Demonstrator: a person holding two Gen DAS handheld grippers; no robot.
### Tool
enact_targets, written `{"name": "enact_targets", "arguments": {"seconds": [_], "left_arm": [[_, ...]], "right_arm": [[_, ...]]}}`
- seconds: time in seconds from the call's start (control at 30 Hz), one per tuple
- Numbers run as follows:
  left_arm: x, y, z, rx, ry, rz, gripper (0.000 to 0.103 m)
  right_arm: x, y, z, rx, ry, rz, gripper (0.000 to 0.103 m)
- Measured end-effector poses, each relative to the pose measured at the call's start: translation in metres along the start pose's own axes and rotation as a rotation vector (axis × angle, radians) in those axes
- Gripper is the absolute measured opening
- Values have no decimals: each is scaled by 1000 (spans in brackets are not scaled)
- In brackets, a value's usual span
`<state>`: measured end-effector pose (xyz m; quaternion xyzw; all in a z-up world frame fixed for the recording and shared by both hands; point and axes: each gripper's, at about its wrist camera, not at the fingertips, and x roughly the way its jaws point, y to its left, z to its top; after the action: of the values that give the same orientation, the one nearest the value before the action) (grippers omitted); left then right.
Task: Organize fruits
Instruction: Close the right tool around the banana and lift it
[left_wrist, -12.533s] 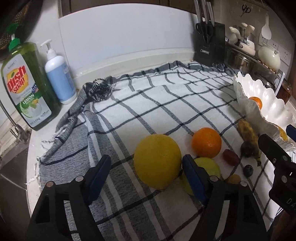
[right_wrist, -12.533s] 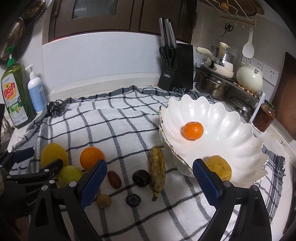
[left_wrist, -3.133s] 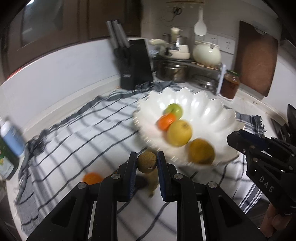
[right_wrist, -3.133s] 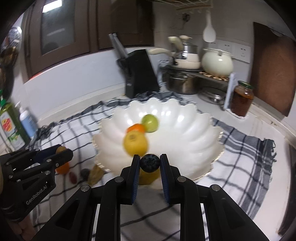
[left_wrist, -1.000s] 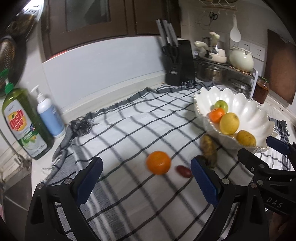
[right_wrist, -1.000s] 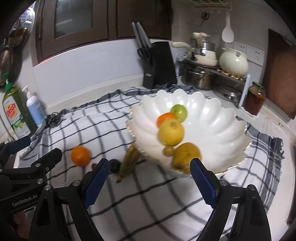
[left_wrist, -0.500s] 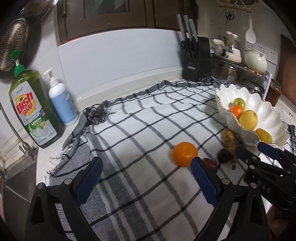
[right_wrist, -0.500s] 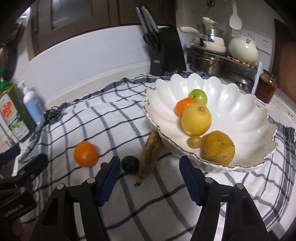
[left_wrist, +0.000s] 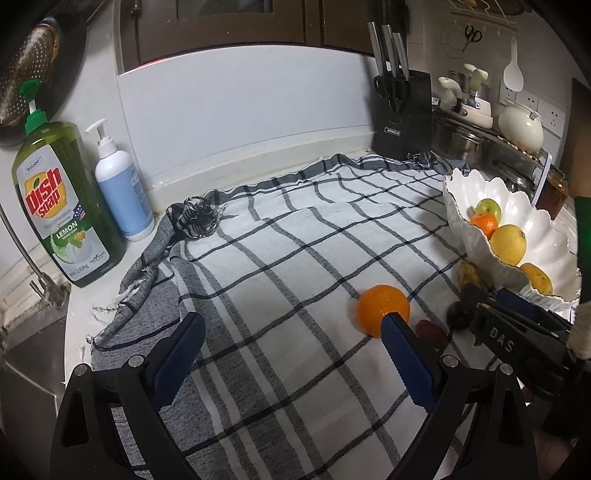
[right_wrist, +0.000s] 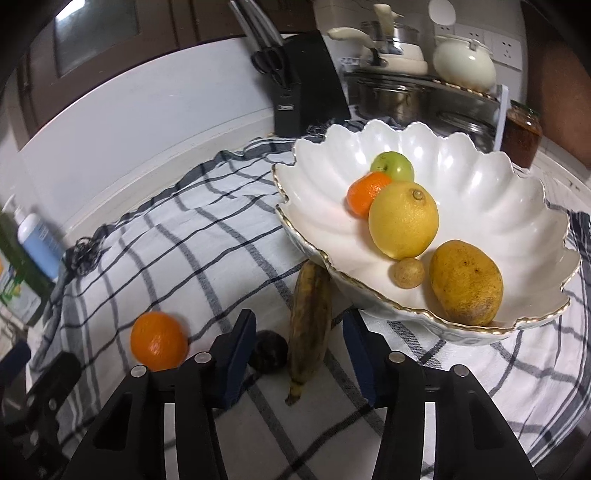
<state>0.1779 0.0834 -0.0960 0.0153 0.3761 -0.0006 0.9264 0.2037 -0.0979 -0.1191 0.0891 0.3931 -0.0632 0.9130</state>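
Right gripper (right_wrist: 299, 347): standing half open, holding nothing, straddling the banana (right_wrist: 309, 325) with the dark fruit (right_wrist: 269, 352) also falling between the pads. Judging by that framing, lining up for the banana. Banana lying lengthwise on the cloth (right_wrist: 177, 251), far end tucked under the rim of the bowl (right_wrist: 480, 177), stem end pointing back toward the gripper; lying along the gripper's line of sight, so a grip across its width looking workable.

Left gripper (left_wrist: 291, 354): spread wide, holding nothing, hovering over cloth well left of the bowl. Orange (left_wrist: 383, 309) sitting just behind the right pad (left_wrist: 406, 360), not between the pads. Looking like a staging pose for the orange, though not yet centred on it.

Bowl already carrying a lemon (right_wrist: 403, 220), a mango (right_wrist: 466, 282), a small orange (right_wrist: 366, 192), a green apple (right_wrist: 392, 167) and a small round brown fruit (right_wrist: 407, 272), all grouped at the side nearest the cloth.

Left view alone showing a small red fruit (left_wrist: 430, 329) beside the orange, plus a soap bottle (left_wrist: 61, 210) and a pump bottle (left_wrist: 121, 184) far left of the bowl. Right view alone showing the full bowl contents and the banana's whole length; red fruit hidden there behind the pad.
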Motion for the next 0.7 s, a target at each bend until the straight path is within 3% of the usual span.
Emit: {"name": "enact_targets", "arguments": {"seconds": [0.3, 0.47, 0.7], "left_arm": [[2, 0, 2, 4, 2, 0, 97], [2, -3, 2, 7, 3, -5, 97], [2, -7, 2, 11, 6, -15, 97]], "right_arm": [[23, -3, 5, 61, 49, -53, 45], [26, -2, 8, 55, 61, -35, 30], [24, -7, 6, 59, 78, 28, 28]]}}
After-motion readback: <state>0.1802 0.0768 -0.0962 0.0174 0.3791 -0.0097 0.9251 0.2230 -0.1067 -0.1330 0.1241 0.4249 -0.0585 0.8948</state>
